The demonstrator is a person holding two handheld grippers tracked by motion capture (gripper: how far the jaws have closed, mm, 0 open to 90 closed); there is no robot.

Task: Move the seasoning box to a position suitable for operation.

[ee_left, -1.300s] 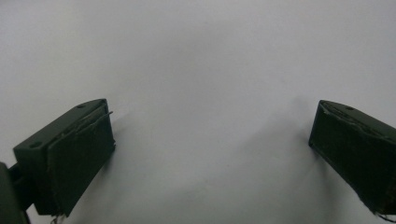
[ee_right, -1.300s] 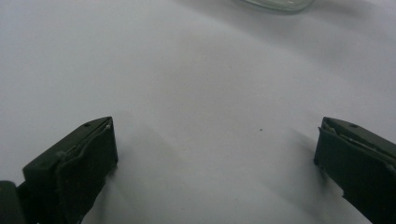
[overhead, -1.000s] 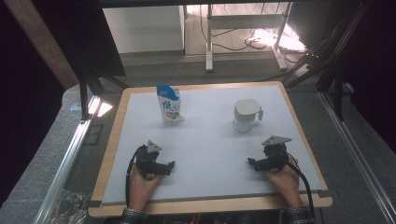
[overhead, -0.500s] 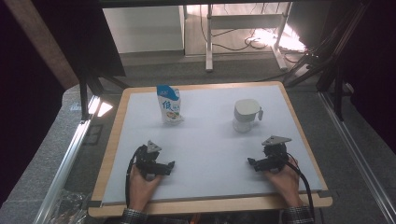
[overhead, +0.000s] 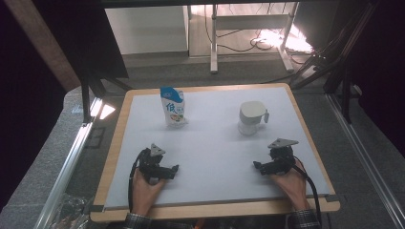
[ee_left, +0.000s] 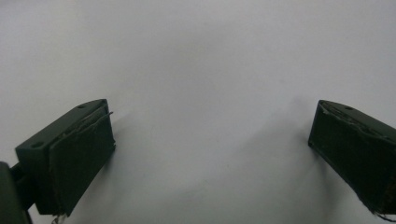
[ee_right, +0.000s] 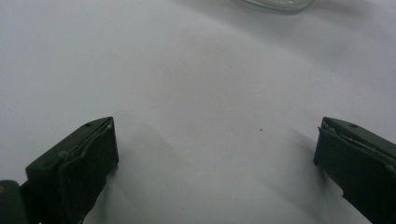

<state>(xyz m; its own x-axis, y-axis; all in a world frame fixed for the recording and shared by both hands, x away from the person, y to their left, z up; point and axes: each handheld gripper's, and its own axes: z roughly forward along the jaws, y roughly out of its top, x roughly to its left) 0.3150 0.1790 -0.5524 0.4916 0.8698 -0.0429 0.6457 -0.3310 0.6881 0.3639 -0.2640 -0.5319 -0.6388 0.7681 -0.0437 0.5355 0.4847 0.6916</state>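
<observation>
At the near edge of the table (overhead: 217,211) a light wooden border runs from left to right, and two hands come in over it, both with checked sleeve cuffs. The left hand (overhead: 143,187) holds the left gripper (overhead: 175,168) low on the white surface, and its jaws point to the right, toward the middle. The right hand (overhead: 289,183) holds the right gripper (overhead: 256,166) in the same way, pointing to the left. In the left gripper view the two black jaws stand wide apart, with nothing between them but the plain white sheet. The right gripper view gives the same: wide jaws, nothing held, and a small dark speck on the sheet.

The white sheet covers almost the whole table inside the wooden frame. Farther away, on the left half, a blue and white pouch (overhead: 173,107) stands upright, well apart from the left gripper. On the right half, at about the same depth, a white cup (overhead: 251,117) with a handle on its right side stands well apart from the right gripper.

Beyond the table the floor (overhead: 157,71) is grey. At the far side are metal legs of a stand (overhead: 214,38), some cables (overhead: 243,43) and a bright patch of light. The sides of the room are dark.
</observation>
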